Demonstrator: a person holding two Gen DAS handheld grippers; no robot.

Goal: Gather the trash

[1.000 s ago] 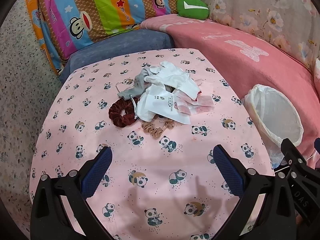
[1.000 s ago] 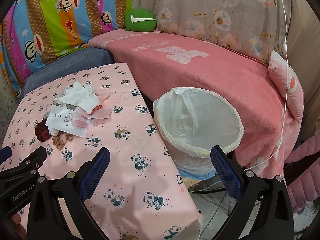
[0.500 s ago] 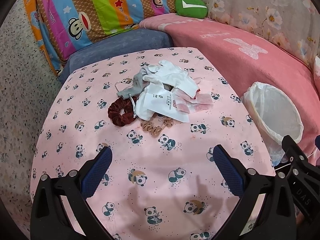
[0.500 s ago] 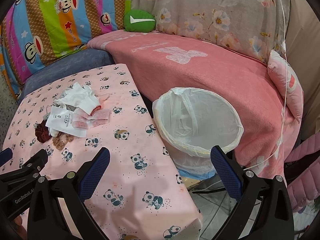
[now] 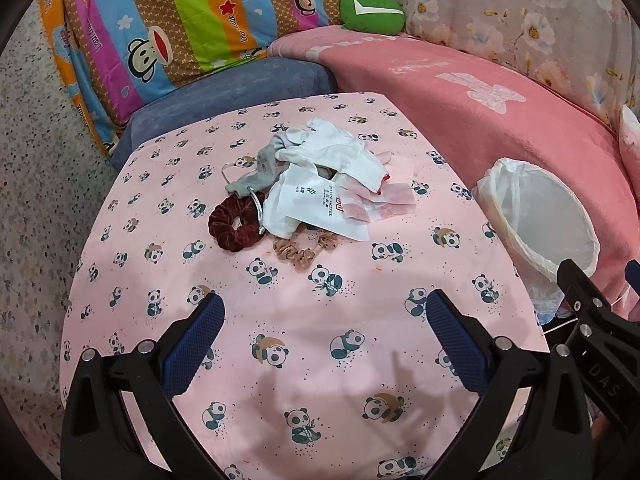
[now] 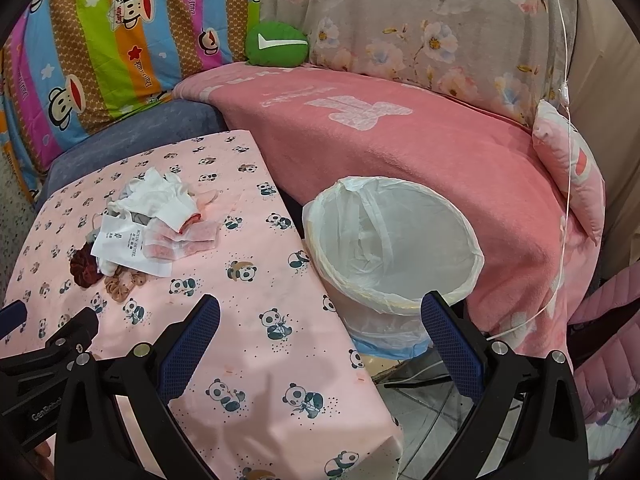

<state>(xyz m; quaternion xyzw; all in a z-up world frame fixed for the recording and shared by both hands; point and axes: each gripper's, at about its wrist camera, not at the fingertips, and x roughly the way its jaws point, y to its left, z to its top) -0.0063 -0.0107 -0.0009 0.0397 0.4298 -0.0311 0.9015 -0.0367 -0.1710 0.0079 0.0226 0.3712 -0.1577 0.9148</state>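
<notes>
A small heap lies mid-table on the pink panda cloth [image 5: 304, 332]: a white printed paper bag [image 5: 316, 208], pinkish translucent wrappers [image 5: 380, 204], white cloth [image 5: 336, 152], a grey sock [image 5: 264, 168], a dark red scrunchie [image 5: 234, 226] and a beige scrunchie [image 5: 300, 252]. The same heap shows at the left in the right wrist view, with the paper bag [image 6: 128, 248] on top. A white-lined trash bin [image 6: 392, 248] stands right of the table. My left gripper [image 5: 324, 328] hovers open over the near cloth, short of the heap. My right gripper [image 6: 320, 332] is open above the table edge, beside the bin.
A sofa with a pink blanket [image 6: 400, 140] wraps behind the table and bin. A striped cartoon cushion [image 5: 180, 20] and a green pillow [image 5: 372, 10] sit at the back. A thin white cable [image 6: 566, 160] hangs at the right. Speckled floor [image 5: 36, 200] lies left of the table.
Both grippers have drifted back a little, so the heap and bin look slightly farther. Jaws stay open and nothing on the table has moved.
</notes>
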